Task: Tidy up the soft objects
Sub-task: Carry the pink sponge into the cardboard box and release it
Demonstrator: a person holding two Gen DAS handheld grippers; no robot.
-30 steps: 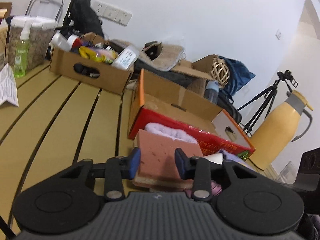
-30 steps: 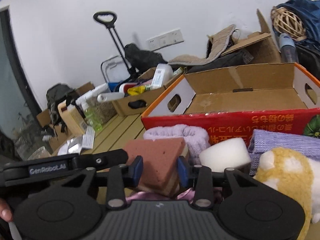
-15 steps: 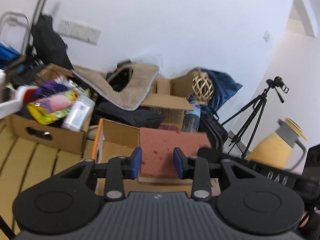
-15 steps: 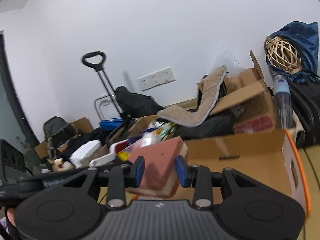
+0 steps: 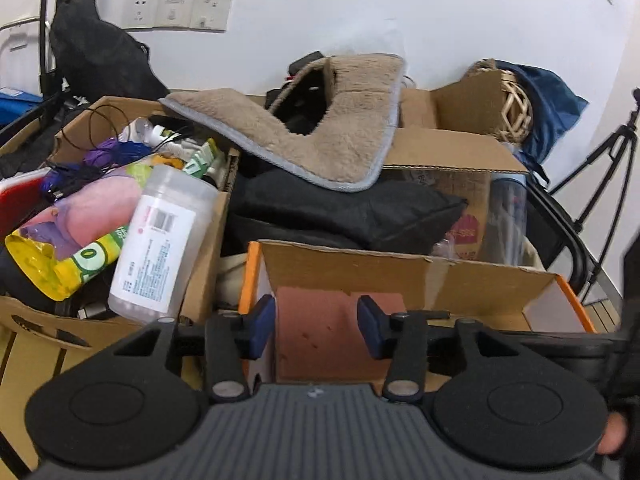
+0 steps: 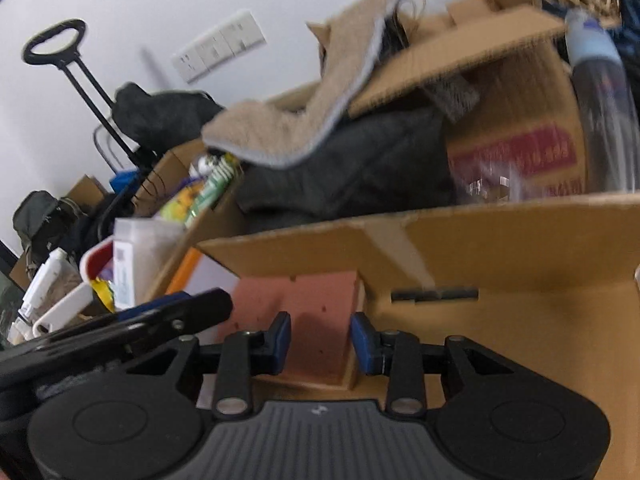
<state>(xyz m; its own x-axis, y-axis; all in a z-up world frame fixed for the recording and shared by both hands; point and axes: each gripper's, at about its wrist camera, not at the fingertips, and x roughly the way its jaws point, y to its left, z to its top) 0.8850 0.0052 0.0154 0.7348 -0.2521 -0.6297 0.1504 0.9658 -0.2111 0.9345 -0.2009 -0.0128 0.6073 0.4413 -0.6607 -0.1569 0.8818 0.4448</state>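
Note:
A pink sponge [image 5: 320, 340] hangs inside the open cardboard box with orange edges [image 5: 400, 272], close to its left wall. My right gripper [image 6: 320, 340] is shut on the sponge [image 6: 320, 304], both blue pads pressing its sides. The jaws of my left gripper [image 5: 316, 328] are opening. The sponge still sits between them, but the pads no longer squeeze it. In the right wrist view the left gripper's black frame [image 6: 152, 320] reaches in from the left, and the box's back wall [image 6: 500, 248] rises behind the sponge.
Left of the box stands another carton full of clutter, with a plastic jar [image 5: 160, 240] leaning out of it. A beige fuzzy mat [image 5: 320, 136] and a black cushion [image 5: 340, 212] are piled behind. A tripod [image 5: 600, 168] stands at the right. The slatted wooden table [image 5: 24, 352] shows at lower left.
Both grippers lifted the sponge off the pile of soft things on the table and carried it over and into the orange-edged box. The left jaws have widened.

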